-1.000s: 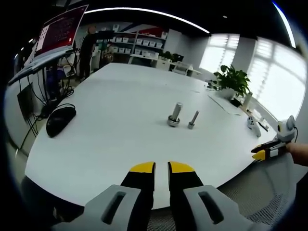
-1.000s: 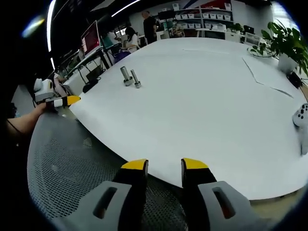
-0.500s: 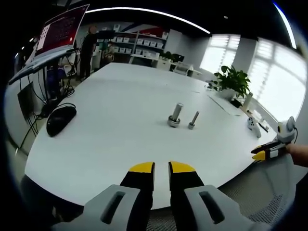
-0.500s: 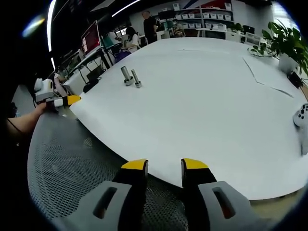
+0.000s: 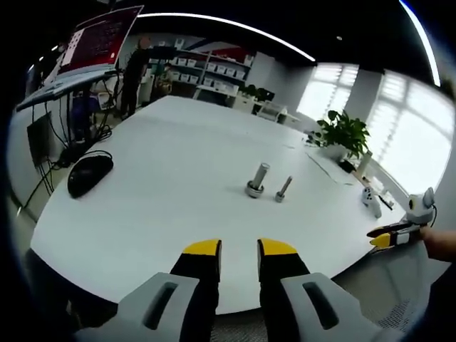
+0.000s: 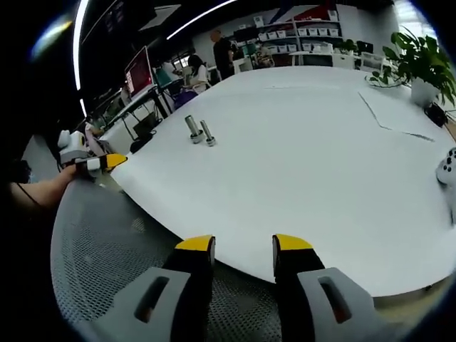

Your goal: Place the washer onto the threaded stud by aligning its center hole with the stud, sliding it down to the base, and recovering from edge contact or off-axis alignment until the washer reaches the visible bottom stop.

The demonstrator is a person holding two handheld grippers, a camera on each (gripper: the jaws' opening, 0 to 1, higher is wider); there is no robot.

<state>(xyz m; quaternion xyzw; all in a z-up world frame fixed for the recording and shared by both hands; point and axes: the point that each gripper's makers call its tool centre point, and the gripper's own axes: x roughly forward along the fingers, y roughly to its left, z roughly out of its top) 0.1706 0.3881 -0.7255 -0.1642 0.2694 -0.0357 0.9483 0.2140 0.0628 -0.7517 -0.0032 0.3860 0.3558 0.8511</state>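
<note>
Two metal pieces stand mid-table on the white table [image 5: 164, 164]: a thick stud [image 5: 257, 178] with a ring-like collar at its foot, and a thinner threaded bolt [image 5: 283, 189] just right of it. They appear again far off as the stud [image 6: 192, 129] and the bolt [image 6: 208, 132]. I cannot make out a separate washer at this distance. My left gripper [image 5: 239, 248] hangs open over the near table edge, nothing between its jaws. My right gripper [image 6: 244, 244] is open and empty over a mesh seat, short of the table [image 6: 306, 157]. Each shows in the other's view: right gripper [image 5: 380, 237], left gripper [image 6: 112, 161].
A black mouse [image 5: 88, 174] lies at the table's left, near a raised monitor [image 5: 100, 39]. A potted plant [image 5: 344, 128], a paper sheet [image 6: 399, 114] and a white controller [image 6: 449, 168] sit on the far side. The grey mesh chair [image 6: 107, 242] lies under the right gripper.
My left gripper's jaws have spread a little wider. Both views have shifted slightly with the hands; the stud and bolt stay where they were on the table.
</note>
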